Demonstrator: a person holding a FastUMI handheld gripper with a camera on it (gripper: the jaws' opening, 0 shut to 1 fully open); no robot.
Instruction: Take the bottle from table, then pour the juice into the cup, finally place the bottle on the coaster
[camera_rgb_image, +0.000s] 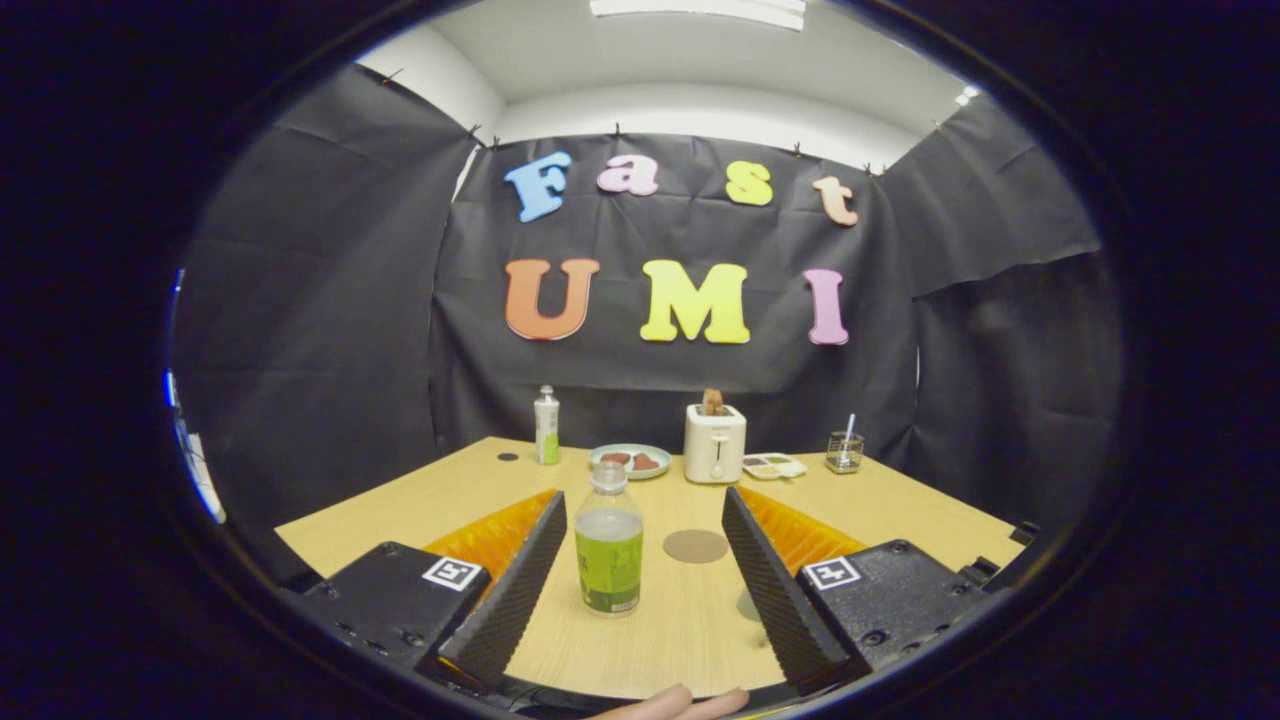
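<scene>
We are low over the wooden table (900, 510), and our gripper (645, 495) has its fingers spread wide apart, gripping nothing. Right between them stands the bottle (608, 545), upright on the tabletop, closer to the left finger than to the right one, with a clear gap on both sides. Neither finger touches it. It is a clear bottle with a green label around its lower half, and we cannot make out a cap on its neck.

Just beyond the bottle and a little to its right, the round brown coaster (695, 546) lies flat on the wood, apart from the bottle and bare on top.

Farther back we have a row of things along the far side of the table. On the left stands a second bottle (546, 426), slim and white with a green band, upright. Next to it sits a plate (630, 462) with some dark pieces of food on it. Then comes a white toaster (715, 443) with something brown poking out of its slot. Beside that lies a small tray (773, 466), and at the far right a clear glass cup (844, 452) with a straw or stick standing in it.

Below the fingers, a person's fingertips (675, 704) peek in at the near table edge.
</scene>
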